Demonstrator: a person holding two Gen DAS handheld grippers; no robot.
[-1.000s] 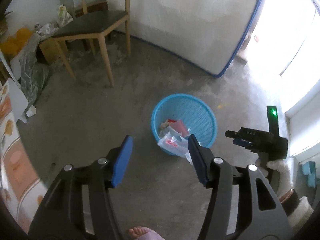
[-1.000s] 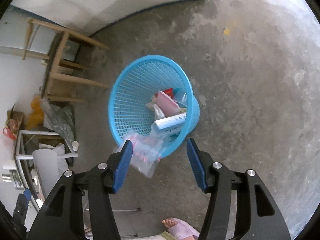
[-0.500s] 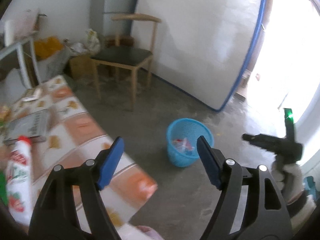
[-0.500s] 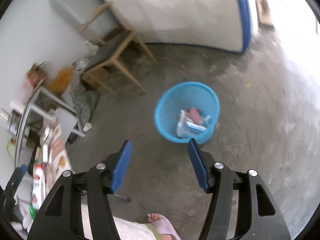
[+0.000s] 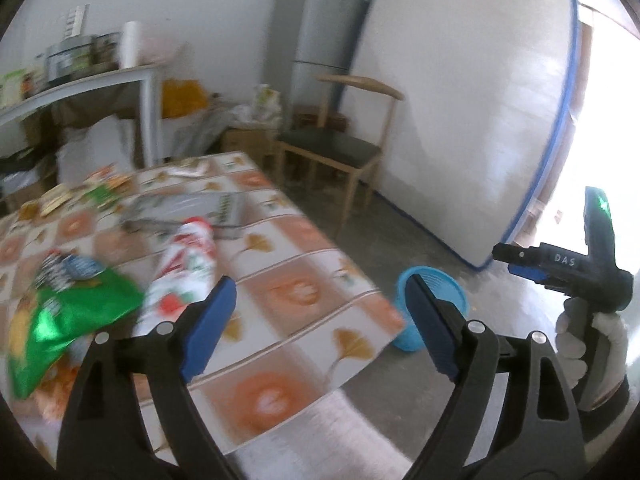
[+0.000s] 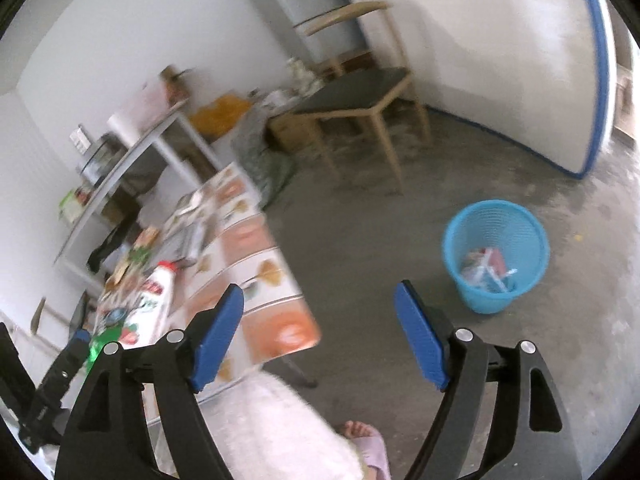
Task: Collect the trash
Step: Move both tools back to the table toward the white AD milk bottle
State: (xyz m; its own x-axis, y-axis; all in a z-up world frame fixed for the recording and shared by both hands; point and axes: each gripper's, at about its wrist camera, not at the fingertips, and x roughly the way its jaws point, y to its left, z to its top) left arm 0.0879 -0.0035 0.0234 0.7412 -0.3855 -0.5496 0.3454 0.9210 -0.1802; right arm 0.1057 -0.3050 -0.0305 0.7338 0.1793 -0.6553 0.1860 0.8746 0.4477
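left gripper (image 5: 318,314): black frame, flat blue fingers (image 5: 208,320) spread wide, nothing between them. it hangs over the near corner of the worktop (image 5: 304,272), which wears a glossy cloth of orange and white squares with leaf prints.

right gripper (image 6: 318,332): same build, blue fingers (image 6: 418,338) wide apart and empty, held over bare floor between the worktop edge and the basket. in the left wrist view its body shows at the right, gripped by a white-gloved hand (image 5: 580,344); white lettering on the black housing reads "das", and a green light glows at the top.

trash on the worktop: a crinkled green foil bag (image 5: 68,320) at the near left, shiny, its print too blurred to read; just beside it a white plastic bottle (image 5: 184,268) with a red cap and red-and-green label, wording illegible. further back lie a flat grey metal tray (image 5: 188,208) and small flat packets, blurred.

basket (image 6: 496,256): round, light blue plastic mesh, tapering to the base, standing upright on the rough grey concrete floor (image 6: 580,320), well apart from the worktop. it holds crumpled wrappers and clear plastic – white, pink and red pieces.

surroundings: a wooden chair (image 5: 344,148) with a dark padded seat, a white mattress (image 5: 472,112) with blue edging leaning upright against the wall, a grey refrigerator (image 5: 320,36) behind the chair.
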